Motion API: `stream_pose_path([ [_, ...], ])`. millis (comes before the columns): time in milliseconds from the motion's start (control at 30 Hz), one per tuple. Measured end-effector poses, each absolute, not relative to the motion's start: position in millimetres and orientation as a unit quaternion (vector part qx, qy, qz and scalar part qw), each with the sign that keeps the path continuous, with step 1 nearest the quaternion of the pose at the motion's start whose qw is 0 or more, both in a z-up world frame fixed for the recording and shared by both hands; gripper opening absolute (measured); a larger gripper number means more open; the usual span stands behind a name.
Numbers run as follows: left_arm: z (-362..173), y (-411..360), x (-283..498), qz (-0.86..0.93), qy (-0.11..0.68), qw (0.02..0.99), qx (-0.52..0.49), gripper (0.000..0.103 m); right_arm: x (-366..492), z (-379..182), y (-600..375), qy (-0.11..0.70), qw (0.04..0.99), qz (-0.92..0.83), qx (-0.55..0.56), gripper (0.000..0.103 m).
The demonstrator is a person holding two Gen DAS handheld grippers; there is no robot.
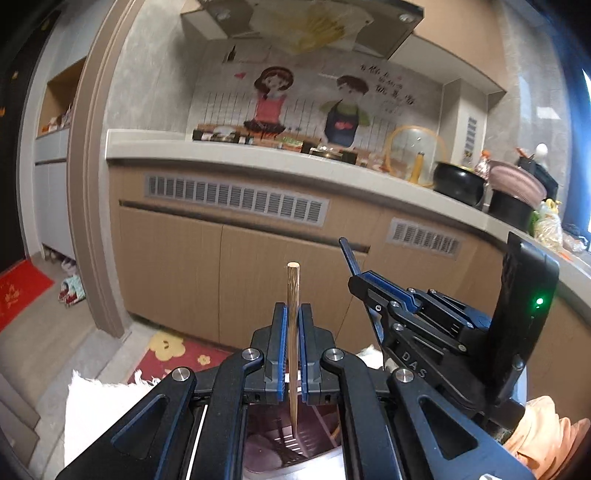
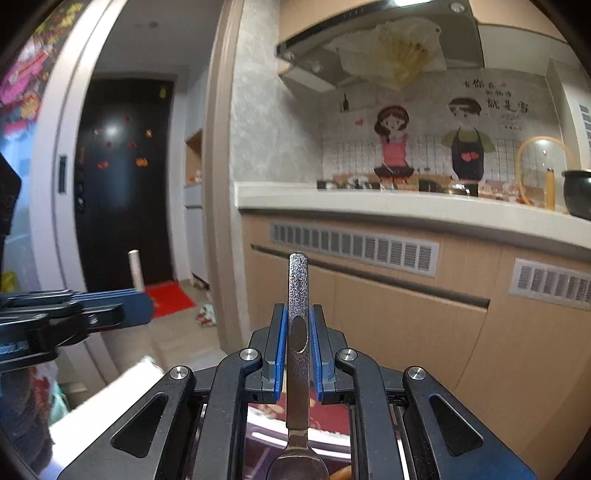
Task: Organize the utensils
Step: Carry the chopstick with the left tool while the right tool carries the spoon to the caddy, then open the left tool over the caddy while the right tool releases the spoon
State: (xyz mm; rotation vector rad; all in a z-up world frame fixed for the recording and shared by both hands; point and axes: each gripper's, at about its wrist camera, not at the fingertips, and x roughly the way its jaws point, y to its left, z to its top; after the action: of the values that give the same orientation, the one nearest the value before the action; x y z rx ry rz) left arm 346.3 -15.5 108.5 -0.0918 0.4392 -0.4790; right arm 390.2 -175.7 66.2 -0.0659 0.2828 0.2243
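You carry both utensils mid-task: left gripper (image 1: 291, 343) clamps a round wooden chopstick (image 1: 293, 295), right gripper (image 2: 297, 347) a flat steel spoon (image 2: 297, 291), frame centre; neither is stowed yet.

The chopstick (image 1: 293, 325) stands upright between the pads of the left gripper (image 1: 293, 321), with the right gripper (image 1: 360, 273) at its two o'clock. The spoon (image 2: 298, 332) stands handle-up in that right gripper. Behind both runs the countertop (image 1: 229, 157) above the vented cabinets (image 1: 236, 201); the range hood (image 1: 306, 26) hangs at twelve o'clock, a black pot (image 1: 460, 182) at two.
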Motion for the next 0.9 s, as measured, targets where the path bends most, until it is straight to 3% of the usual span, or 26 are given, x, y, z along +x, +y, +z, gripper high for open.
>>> stream_pose_path([
  [467, 49, -10, 356, -0.23, 0.271, 0.934, -0.044, 0.006, 400, -5, -165, 0.174, 0.979, 0.069, -0.084, 0.013],
  [600, 35, -8, 349, -0.227, 0.288, 0.929, -0.044, 0.015, 393, -19, -165, 0.19, 0.976, 0.069, -0.088, 0.013],
  [900, 25, 0, 333, -0.215, 0.308, 0.925, -0.053, 0.023, 365, -30, -180, 0.233, 0.968, 0.072, -0.062, 0.013],
])
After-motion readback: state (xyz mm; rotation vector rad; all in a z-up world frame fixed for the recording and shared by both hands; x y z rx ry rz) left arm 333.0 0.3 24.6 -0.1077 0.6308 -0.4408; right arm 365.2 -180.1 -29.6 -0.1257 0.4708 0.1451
